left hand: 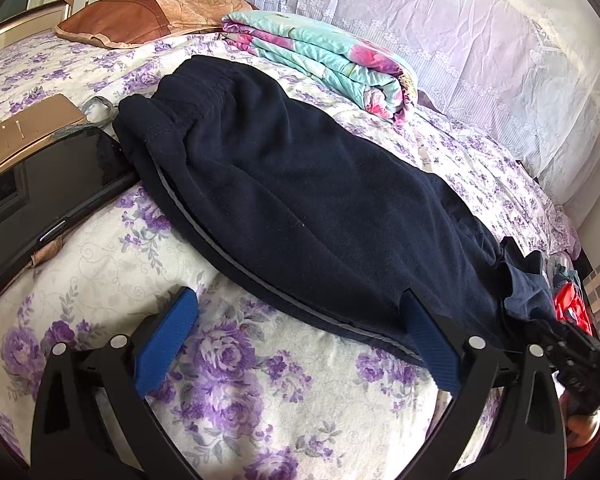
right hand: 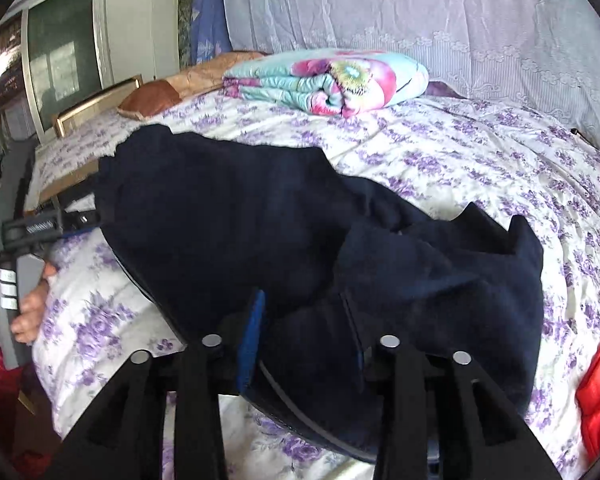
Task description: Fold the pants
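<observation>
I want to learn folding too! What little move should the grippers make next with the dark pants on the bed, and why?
Probably the right gripper should close on the cuff end of the navy pants. That end lies bunched between its fingers, and the rest lies long across the flowery bedsheet, not yet folded in half. The left gripper is open at the near edge.

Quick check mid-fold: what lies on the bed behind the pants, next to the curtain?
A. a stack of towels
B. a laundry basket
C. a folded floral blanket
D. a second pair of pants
C: a folded blanket in teal and pink flower print lies on the bed beyond the dark pants, next to the lace curtain.
</observation>
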### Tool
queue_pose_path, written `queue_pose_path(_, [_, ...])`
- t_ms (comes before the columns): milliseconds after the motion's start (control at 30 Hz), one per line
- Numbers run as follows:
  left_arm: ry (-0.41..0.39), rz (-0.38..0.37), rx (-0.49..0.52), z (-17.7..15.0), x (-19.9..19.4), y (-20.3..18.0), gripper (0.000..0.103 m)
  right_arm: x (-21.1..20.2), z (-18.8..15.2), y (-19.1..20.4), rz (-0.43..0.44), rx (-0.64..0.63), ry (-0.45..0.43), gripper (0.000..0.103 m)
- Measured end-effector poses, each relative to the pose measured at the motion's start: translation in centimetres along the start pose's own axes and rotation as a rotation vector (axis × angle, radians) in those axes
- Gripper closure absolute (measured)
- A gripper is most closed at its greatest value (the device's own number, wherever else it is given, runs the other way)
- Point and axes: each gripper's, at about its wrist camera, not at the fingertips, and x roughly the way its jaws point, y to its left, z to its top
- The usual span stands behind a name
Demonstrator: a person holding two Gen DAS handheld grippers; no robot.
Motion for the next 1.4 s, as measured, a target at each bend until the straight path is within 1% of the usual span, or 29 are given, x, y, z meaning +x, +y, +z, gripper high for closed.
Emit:
queue_pose_path(67, [-0.001,-0.001,-0.002,0.0,0.0,0.0,0.004,-0.4,0.9,-1.0,-0.012,0.042,-0.037,0.058])
queue_pose_path(133, [-0.001,0.002,-0.002,0.0,0.1,0.0,0.004,-0.2,2.2,-2.3,-0.041,0.111,-0.07,0.058])
queue_pose_path(200, [-0.002,0.002,-0.003,-0.1,0.0,-0.1,0.004,0.8,3.7,-2.7,0.0,0.133,-0.068,0.058])
queue_pose_path(267, [-0.003,0.0,-0.004,0.0,0.0,0.0,0.004,2.6,4.7,-1.7,0.046,0.101,-0.018,0.059])
queue_pose_path(333, [-0.003,-0.001,-0.004,0.0,0.0,0.0,0.004,4.4,4.7,-0.4,0.108,0.085,0.032,0.064])
queue_pose_path(367, [-0.004,-0.003,-0.004,-0.1,0.0,0.0,0.004,5.5,4.4,-0.2,0.157,0.104,0.071,0.071])
queue_pose_path(400, [-0.005,-0.004,-0.005,-0.1,-0.1,0.0,0.004,6.2,4.1,-0.2,0.196,0.135,0.098,0.074])
queue_pose_path(433, [-0.005,-0.006,-0.006,-0.1,-0.1,0.0,0.004,6.9,3.5,-0.8,0.211,0.179,0.126,0.074])
queue_pose_path(467, [-0.006,-0.007,-0.007,-0.1,-0.1,0.0,0.004,7.3,2.7,-1.2,0.172,0.207,0.144,0.074])
queue_pose_path(533, [-0.007,-0.011,-0.007,-0.1,-0.2,0.1,0.004,6.8,1.6,-2.7,0.037,0.23,0.145,0.086])
queue_pose_path(567, [-0.008,-0.013,-0.007,-0.1,-0.2,0.1,0.004,5.9,1.3,-3.9,-0.01,0.241,0.13,0.102])
queue_pose_path(600, [-0.009,-0.016,-0.009,-0.2,-0.2,0.2,0.004,4.9,1.1,-5.3,-0.064,0.261,0.113,0.103])
queue_pose_path(667, [-0.012,-0.025,-0.014,-0.1,-0.3,0.3,0.004,2.8,0.7,-8.3,-0.229,0.297,0.071,0.102])
queue_pose_path(700, [-0.014,-0.028,-0.017,-0.1,-0.3,0.4,0.004,2.4,0.5,-9.2,-0.295,0.291,0.073,0.1])
queue_pose_path(733, [-0.015,-0.032,-0.02,-0.1,-0.3,0.4,0.004,2.4,0.4,-10.1,-0.346,0.284,0.093,0.1])
queue_pose_path(767, [-0.016,-0.034,-0.021,-0.1,-0.3,0.5,0.004,2.5,0.3,-10.8,-0.341,0.302,0.108,0.1])
queue_pose_path(833, [-0.018,-0.037,-0.023,-0.1,-0.3,0.5,0.004,2.2,0.5,-10.5,-0.272,0.316,0.091,0.096])
queue_pose_path(900, [-0.018,-0.039,-0.025,-0.1,-0.3,0.5,0.004,2.2,1.2,-8.3,-0.222,0.24,0.05,0.096])
queue_pose_path(933, [-0.018,-0.039,-0.024,-0.1,-0.3,0.6,0.004,2.3,1.5,-7.0,-0.203,0.194,0.042,0.093])
queue_pose_path(967, [-0.018,-0.038,-0.023,-0.1,-0.3,0.6,0.004,2.8,1.9,-5.6,-0.189,0.141,0.044,0.083])
queue_pose_path(1000, [-0.017,-0.037,-0.023,-0.1,-0.3,0.5,0.004,3.1,2.2,-4.5,-0.185,0.096,0.046,0.071])
queue_pose_path(1033, [-0.017,-0.036,-0.022,-0.1,-0.3,0.5,0.004,3.7,2.5,-3.4,-0.196,0.044,0.05,0.068])
queue_pose_path(1100, [-0.016,-0.034,-0.021,-0.1,-0.3,0.5,0.004,5.1,2.7,-2.0,-0.301,-0.06,0.078,0.068])
queue_pose_path(1133, [-0.016,-0.033,-0.02,-0.1,-0.3,0.5,0.004,5.8,2.7,-1.8,-0.332,-0.079,0.087,0.068])
queue_pose_path(1167, [-0.016,-0.034,-0.021,-0.1,-0.3,0.5,0.004,6.5,2.7,-2.4,-0.34,-0.065,0.109,0.068])
queue_pose_path(1233, [-0.017,-0.034,-0.022,-0.1,-0.3,0.5,0.004,6.8,2.7,-3.6,-0.316,-0.007,0.119,0.074])
queue_pose_path(1267, [-0.017,-0.033,-0.022,-0.1,-0.3,0.5,0.004,6.8,2.6,-4.0,-0.318,0.001,0.119,0.079])
queue_pose_path(1333, [-0.018,-0.032,-0.022,-0.1,-0.3,0.5,0.004,7.0,2.6,-4.1,-0.314,0.005,0.121,0.079])
queue_pose_path(1400, [-0.019,-0.033,-0.024,0.0,-0.3,0.5,0.004,7.3,2.3,-3.7,-0.329,-0.022,0.121,0.079])
